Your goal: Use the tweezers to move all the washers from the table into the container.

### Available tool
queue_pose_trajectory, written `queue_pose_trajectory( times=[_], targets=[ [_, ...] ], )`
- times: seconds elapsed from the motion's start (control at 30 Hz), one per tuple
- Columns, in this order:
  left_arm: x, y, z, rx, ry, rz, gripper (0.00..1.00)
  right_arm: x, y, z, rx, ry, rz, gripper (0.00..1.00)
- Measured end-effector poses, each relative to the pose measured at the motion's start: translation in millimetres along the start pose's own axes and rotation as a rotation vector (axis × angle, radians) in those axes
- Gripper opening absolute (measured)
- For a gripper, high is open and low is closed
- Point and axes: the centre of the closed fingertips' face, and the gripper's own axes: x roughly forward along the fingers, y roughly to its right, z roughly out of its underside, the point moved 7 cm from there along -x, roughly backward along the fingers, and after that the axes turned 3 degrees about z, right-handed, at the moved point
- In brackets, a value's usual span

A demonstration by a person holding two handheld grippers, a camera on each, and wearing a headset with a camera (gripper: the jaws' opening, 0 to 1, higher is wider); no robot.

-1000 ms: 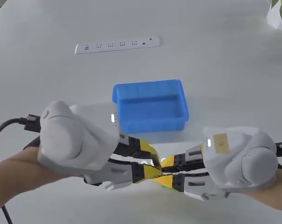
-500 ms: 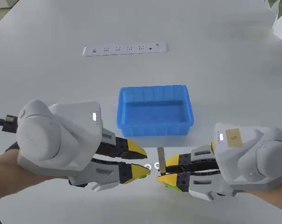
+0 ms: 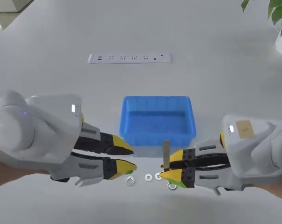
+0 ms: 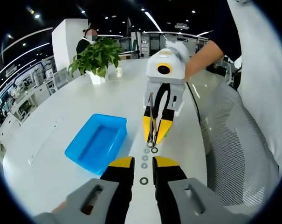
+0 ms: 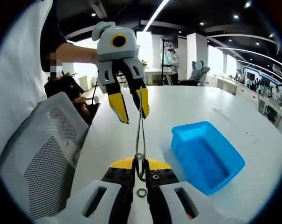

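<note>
1. Left tongs point(image 3: 132, 158): released, jaws spread with nothing between them. The yellow tips face the right tongs across a short gap.
2. Right tongs point(image 3: 167, 166): clenched on the tweezers point(image 3: 166, 150). The tweezers are gripped at the yellow tips, and the free length sticks out from them toward the container. In the right gripper view the tweezers point(image 5: 141, 122) rise straight from between the jaws.
3. Washers point(image 3: 148, 177): four counted in the head view, flat on the bench point(image 3: 215, 70) in a loose row. One lies just under the left tongs' lower tip, two in the gap between the tongs, and one under the right tongs' tips.
4. Container point(image 3: 157, 122): blue, open-topped, on the bench just beyond the gap between the two tongs.
5. Power strip point(image 3: 129, 58): well beyond the container.
6. Plant point(image 3: 275, 13): far off on the right tongs' side.
</note>
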Motion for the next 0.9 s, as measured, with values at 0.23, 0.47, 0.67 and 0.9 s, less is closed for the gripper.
queue_pose_trajectory(
  times=[0.23,0.47,0.67,0.9],
  targets=[
    [-11.7,-1.6,4.4,-0.028,0.006,0.01,0.26,-5.1,10.9,-20.7,-0.044,0.007,-0.02,0.09],
    [-20.0,-6.5,10.9,-0.044,0.008,-0.019,0.42,-6.6,26.0,-35.6,-0.08,0.015,-0.006,0.09],
    [-26.8,-11.9,12.8,-0.097,0.053,-0.068,0.49,-9.0,48.4,-47.3,-0.09,0.033,0.045,0.09],
    [-37.7,-15.3,6.8,-0.181,0.149,-0.109,0.7,2.5,83.8,-54.5,-0.084,0.049,0.097,0.09]
  ],
)
